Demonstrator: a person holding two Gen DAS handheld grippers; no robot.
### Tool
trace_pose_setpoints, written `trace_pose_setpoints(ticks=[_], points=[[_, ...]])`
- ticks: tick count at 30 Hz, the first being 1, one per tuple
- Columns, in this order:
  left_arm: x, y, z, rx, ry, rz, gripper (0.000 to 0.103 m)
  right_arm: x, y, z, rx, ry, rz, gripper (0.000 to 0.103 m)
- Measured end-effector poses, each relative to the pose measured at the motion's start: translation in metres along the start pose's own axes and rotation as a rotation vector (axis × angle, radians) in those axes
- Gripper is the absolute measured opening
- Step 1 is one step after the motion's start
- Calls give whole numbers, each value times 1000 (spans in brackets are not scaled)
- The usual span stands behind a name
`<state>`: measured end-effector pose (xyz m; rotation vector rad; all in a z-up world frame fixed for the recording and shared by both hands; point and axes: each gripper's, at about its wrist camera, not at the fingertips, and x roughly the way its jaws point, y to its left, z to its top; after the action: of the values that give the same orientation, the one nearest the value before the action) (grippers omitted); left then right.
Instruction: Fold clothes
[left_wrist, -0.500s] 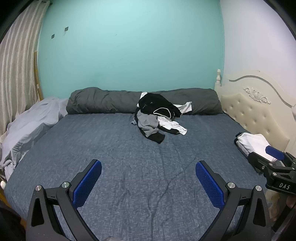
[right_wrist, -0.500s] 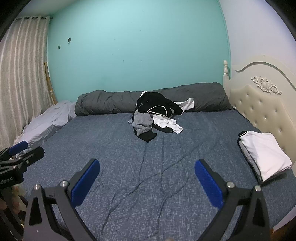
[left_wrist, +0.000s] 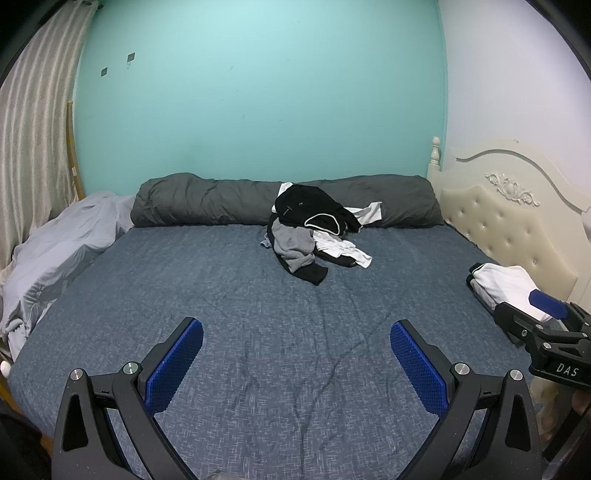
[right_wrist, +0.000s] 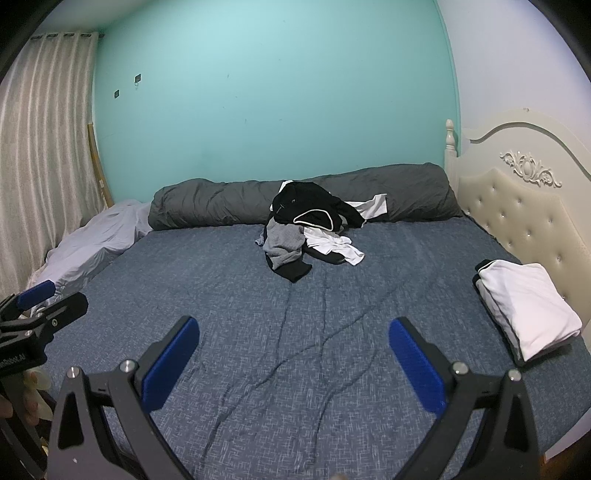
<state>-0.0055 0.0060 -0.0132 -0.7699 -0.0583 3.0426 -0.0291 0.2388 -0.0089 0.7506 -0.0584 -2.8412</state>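
Black, grey and white clothes are lying in a heap (right_wrist: 310, 230) straight ahead of us, far up the bed (right_wrist: 258, 350) against the grey roll (right_wrist: 221, 206). A folded stack (right_wrist: 528, 306) is sitting nearer our right gripper (right_wrist: 293, 363). We are holding it and the left gripper (left_wrist: 295, 363) spread and empty; neither seems nearer the heap.

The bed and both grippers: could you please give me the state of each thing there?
Left gripper: open, empty, above the bedsheet.
Right gripper: open, empty, above the bedsheet.
Clothes pile: crumpled, unfolded, against the duvet.
White garment: folded, lying flat by the headboard.
Duvet: rolled up along the wall.
Bedsheet: spread out, slightly wrinkled.
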Motion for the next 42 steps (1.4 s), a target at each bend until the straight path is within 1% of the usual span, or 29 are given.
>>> trace_pose_setpoints(ticks=[10, 42], points=[[0, -3, -6, 1, -4, -2, 103, 0, -1, 1, 3, 3, -4, 103], [7, -3, -7, -3, 11, -1, 103, 6, -7, -5, 15, 20, -12, 103]])
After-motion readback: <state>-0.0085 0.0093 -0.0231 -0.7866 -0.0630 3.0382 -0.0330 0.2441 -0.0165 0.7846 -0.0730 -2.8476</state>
